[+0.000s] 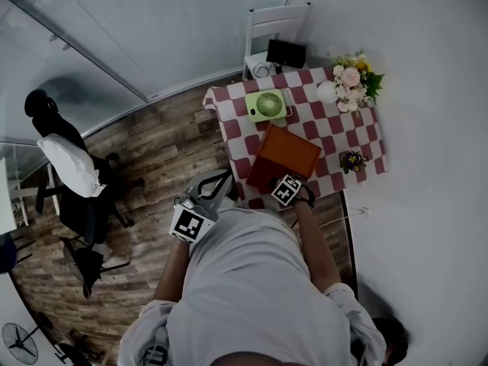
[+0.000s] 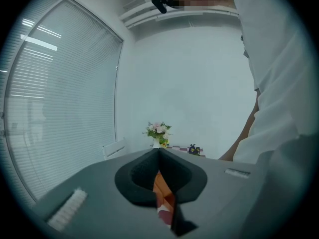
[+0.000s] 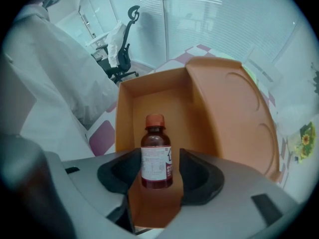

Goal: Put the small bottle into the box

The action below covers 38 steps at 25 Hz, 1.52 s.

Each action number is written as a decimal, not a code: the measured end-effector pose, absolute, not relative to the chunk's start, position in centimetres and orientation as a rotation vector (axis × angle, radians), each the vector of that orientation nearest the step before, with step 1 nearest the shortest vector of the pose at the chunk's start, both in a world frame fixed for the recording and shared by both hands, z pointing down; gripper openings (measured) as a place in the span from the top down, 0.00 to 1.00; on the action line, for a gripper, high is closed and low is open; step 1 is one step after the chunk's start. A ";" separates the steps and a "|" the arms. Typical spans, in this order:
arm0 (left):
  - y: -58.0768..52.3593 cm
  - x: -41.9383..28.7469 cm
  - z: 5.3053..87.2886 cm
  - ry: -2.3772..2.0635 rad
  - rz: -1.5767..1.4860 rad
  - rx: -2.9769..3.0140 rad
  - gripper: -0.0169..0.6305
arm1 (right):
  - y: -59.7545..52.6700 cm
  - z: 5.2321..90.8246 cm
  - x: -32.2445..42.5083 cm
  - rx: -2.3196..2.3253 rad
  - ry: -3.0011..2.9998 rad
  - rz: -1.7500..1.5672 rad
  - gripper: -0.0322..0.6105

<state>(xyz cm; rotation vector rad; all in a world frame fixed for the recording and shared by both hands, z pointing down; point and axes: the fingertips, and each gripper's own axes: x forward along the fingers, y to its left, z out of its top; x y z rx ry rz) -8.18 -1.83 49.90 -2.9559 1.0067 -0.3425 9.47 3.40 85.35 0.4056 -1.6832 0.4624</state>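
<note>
The small brown bottle (image 3: pixel 156 158), with a red-orange cap and a white label, stands upright inside the open orange cardboard box (image 3: pixel 130 108). My right gripper (image 3: pixel 157 169) reaches into the box with the bottle between its jaws. A gap shows between the bottle and the right pad, so the jaws are open. The box lid (image 3: pixel 234 108) leans back to the right. In the head view the box (image 1: pixel 284 152) lies at the near edge of the checked table (image 1: pixel 358 132). My left gripper (image 2: pixel 159 156) hangs left of the table, shut with nothing in it.
On the table stand a green fan (image 1: pixel 267 105), a flower bouquet (image 1: pixel 352 81) and a small potted plant (image 1: pixel 352 160). A white chair (image 1: pixel 276 21) is behind the table. A black office chair (image 1: pixel 72 178) stands on the wooden floor at left. A white wall runs along the right.
</note>
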 end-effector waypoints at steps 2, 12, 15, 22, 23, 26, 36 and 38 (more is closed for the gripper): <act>-2.0 -8.1 49.9 0.987 -0.336 -2.959 0.97 | 3.2 84.1 9.4 0.455 -1.723 0.478 0.57; -2.3 -5.8 51.5 0.868 -0.384 -3.013 0.97 | 1.0 76.2 9.1 0.910 -2.099 0.819 0.68; -3.4 -5.1 52.0 0.907 -0.376 -3.041 0.97 | 0.4 71.4 8.8 1.050 -2.274 0.913 0.72; -4.1 -3.5 50.9 0.978 -0.289 -3.105 0.97 | -0.6 60.9 9.2 1.277 -2.616 0.908 0.87; -4.0 -3.2 50.8 0.971 -0.283 -3.106 0.97 | -0.5 59.6 9.3 1.296 -2.652 0.883 0.88; -3.2 -2.4 50.3 0.950 -0.282 -3.098 0.97 | -0.3 55.8 9.5 1.329 -2.750 0.780 0.94; -1.2 0.8 47.2 1.018 -0.075 -3.176 0.97 | 1.9 44.9 11.5 1.362 -2.838 0.090 0.95; -0.1 1.7 45.8 0.967 -0.026 -3.199 0.97 | 2.5 43.0 11.7 1.364 -2.865 0.007 0.95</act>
